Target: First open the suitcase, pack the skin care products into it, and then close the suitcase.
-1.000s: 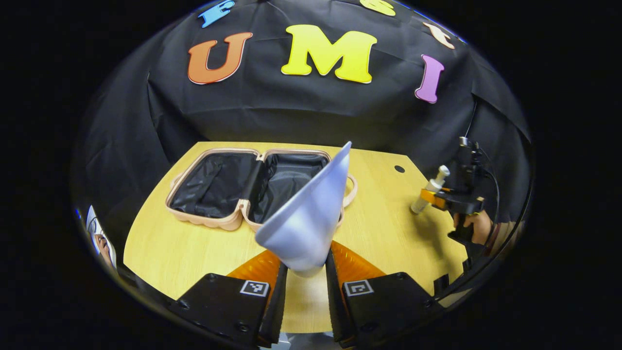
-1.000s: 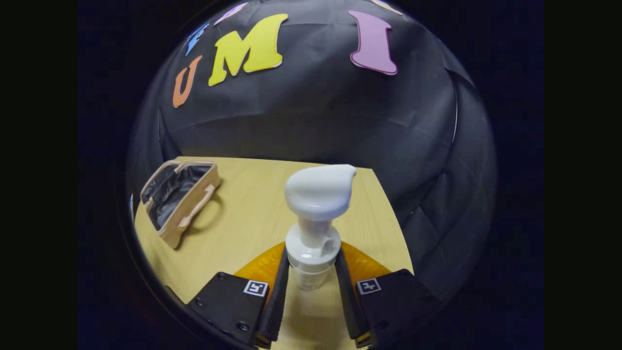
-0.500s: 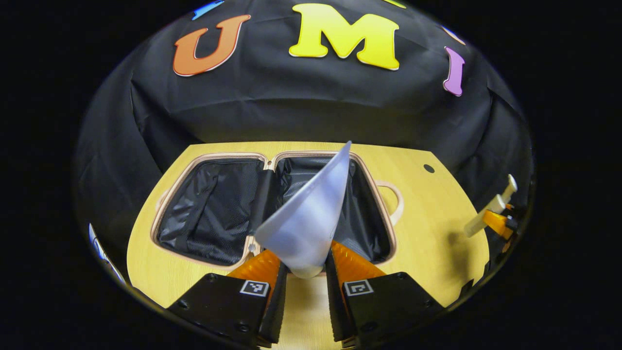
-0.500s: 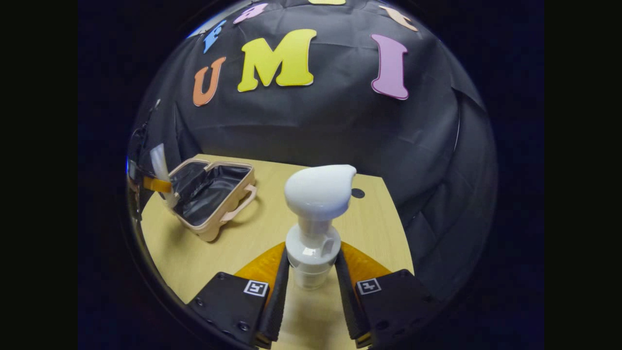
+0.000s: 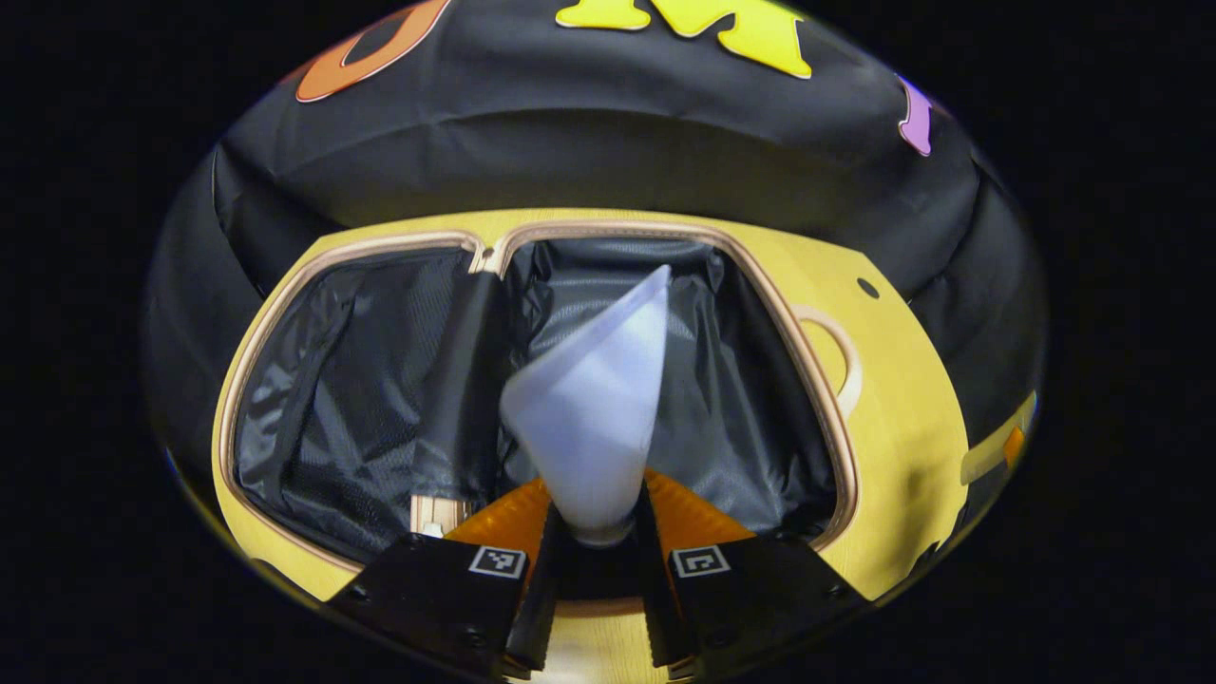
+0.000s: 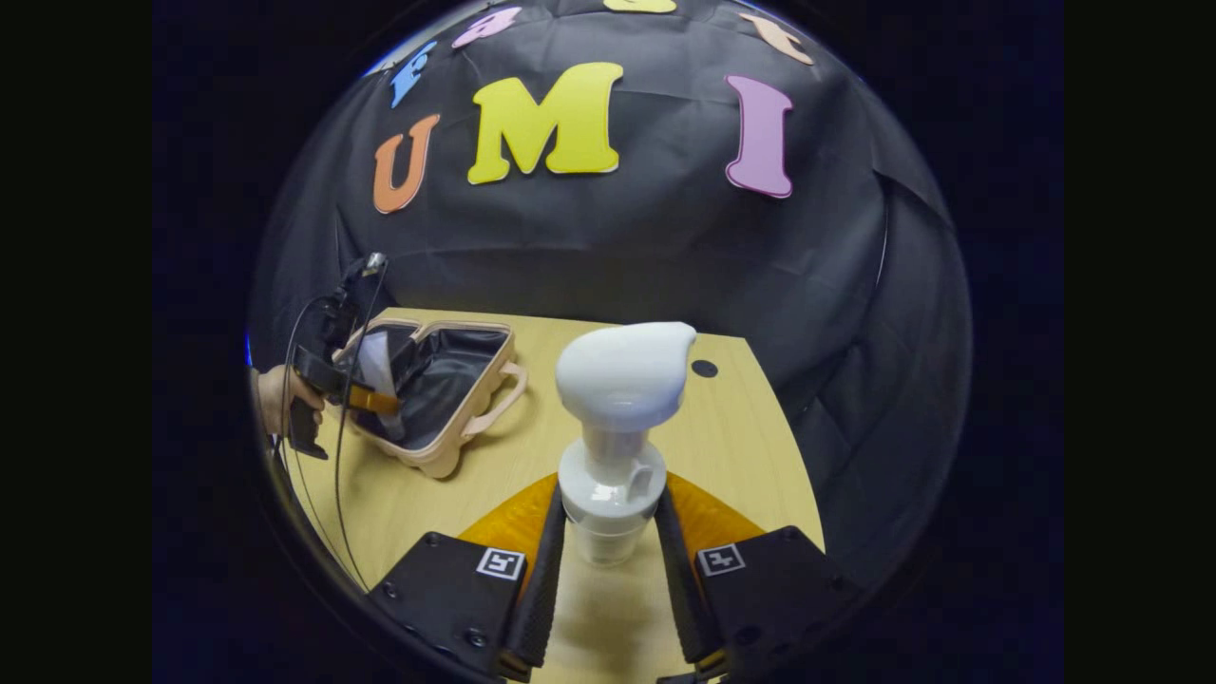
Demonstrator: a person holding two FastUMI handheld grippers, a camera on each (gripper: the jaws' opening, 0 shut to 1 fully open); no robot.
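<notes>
**Over the open case, tube poised to drop**

Above the case's right half, the left gripper point(image 5: 594, 570) carries the tube point(image 5: 589, 408), jaws clamped on its narrow bottom end, wide flat end pointing up and away. The case point(image 5: 836, 418) lies wide open on the bench point(image 5: 902, 427), both halves lined in black, handle out on the right. From the right gripper view you can see that gripper point(image 6: 366, 399) held by a hand point(image 6: 275, 399) right over the case point(image 6: 475, 418), tube point(image 6: 378, 366) leaning into the opening.

Now the risks. That grip sits on the very end of the tube, so most of its length hangs free; let go while it's tilted like this and I'd judge it could tip against the rim or flop across the hinge rather than lie flat. The lining looks loose and wrinkled too, and a finger coming down could snag it and drag the light case along the bench.

Over on the other side, the right gripper point(image 6: 608, 570) waits well apart from the case, jaws closed on the neck of the pump bottle point(image 6: 617, 418), white head standing upright straight ahead of them. It looks top-heavy, so a quick swing toward the case could rock it in the grip. And with both grippers heading for one opening, crowding is the danger; better the left clears out first.
</notes>
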